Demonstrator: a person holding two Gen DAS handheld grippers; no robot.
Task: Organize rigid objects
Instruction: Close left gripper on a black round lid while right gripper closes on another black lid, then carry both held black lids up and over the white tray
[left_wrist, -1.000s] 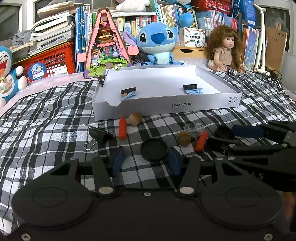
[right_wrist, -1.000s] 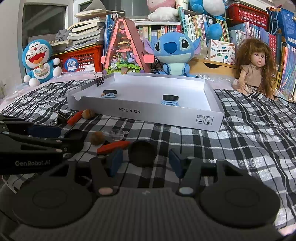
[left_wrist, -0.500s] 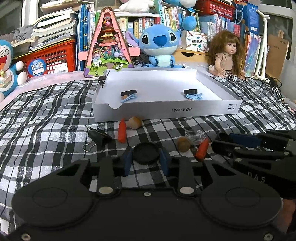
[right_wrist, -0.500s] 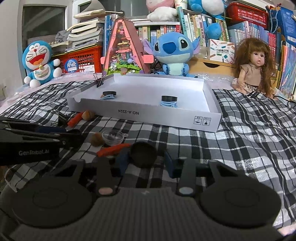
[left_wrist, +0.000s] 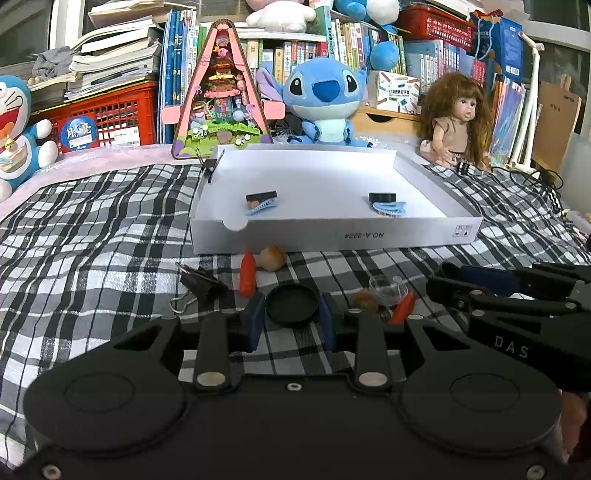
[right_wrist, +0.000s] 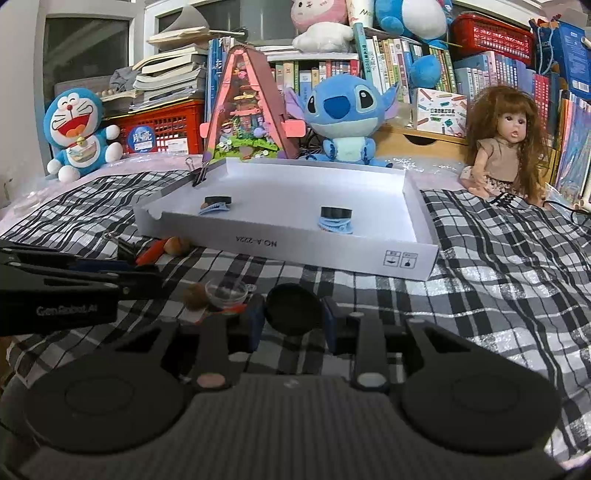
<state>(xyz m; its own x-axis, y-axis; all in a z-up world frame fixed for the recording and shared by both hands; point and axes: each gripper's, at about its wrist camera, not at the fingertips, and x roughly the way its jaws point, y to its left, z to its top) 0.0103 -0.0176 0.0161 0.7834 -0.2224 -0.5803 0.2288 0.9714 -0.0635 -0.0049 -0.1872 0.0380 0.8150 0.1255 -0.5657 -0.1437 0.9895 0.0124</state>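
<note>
Oddly, each gripper's fingers clamp a black disc (left_wrist: 292, 303) (right_wrist: 293, 308), near edges hidden behind the fingers.

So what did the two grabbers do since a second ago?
Both closed. The left gripper pinched shut on one black round lid, and the right gripper pinched shut on another black round lid. The white box and the orange pieces and nuts on the checked blanket stayed put.

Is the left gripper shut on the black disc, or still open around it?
Shut on it: both blue fingers press the black disc's edges, no gap showing.
</note>
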